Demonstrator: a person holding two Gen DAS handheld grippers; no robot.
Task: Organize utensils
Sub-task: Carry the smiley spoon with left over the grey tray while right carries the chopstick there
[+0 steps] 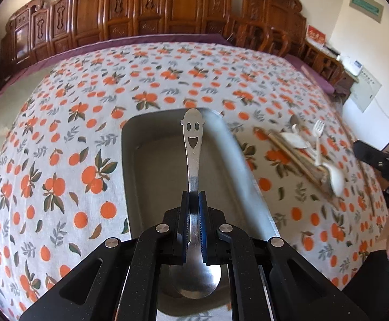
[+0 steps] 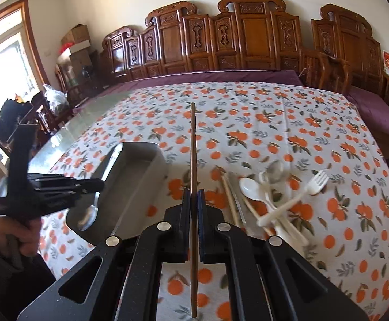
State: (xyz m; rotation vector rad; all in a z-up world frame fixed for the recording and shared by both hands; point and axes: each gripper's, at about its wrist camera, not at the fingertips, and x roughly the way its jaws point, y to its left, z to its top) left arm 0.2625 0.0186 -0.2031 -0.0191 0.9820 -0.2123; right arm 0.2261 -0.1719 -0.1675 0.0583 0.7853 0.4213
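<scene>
Utensils are split between two grippers and a loose heap on a table spread with an orange-print tablecloth (image 2: 261, 123). A steel spoon (image 1: 193, 144), its handle end cut with a smiling face, is clamped at the neck by the left gripper (image 1: 194, 200), handle pointing forward and bowl back toward the camera, above a grey rectangular metal tray (image 1: 151, 165). The right gripper (image 2: 193, 200) is closed on a thin brown chopstick (image 2: 193, 160), which runs straight out ahead over the cloth and back beneath the jaws. In the right wrist view the tray (image 2: 140, 171) lies to the left of the chopstick, with the left gripper (image 2: 87, 186), held by a hand (image 2: 20, 238), reaching over it. To the right of the chopstick lies the remaining pile: a white plastic fork (image 2: 301, 192), a white plastic spoon (image 2: 250, 190), a second metal spoon (image 2: 276, 169) and pale chopsticks (image 2: 230, 200), overlapping one another on the cloth; the same blurred pile shows in the left view, right of the tray. Carved wooden chairs (image 2: 250, 40) line the far side of the table, where a purple cloth (image 2: 221, 77) shows under the print.
</scene>
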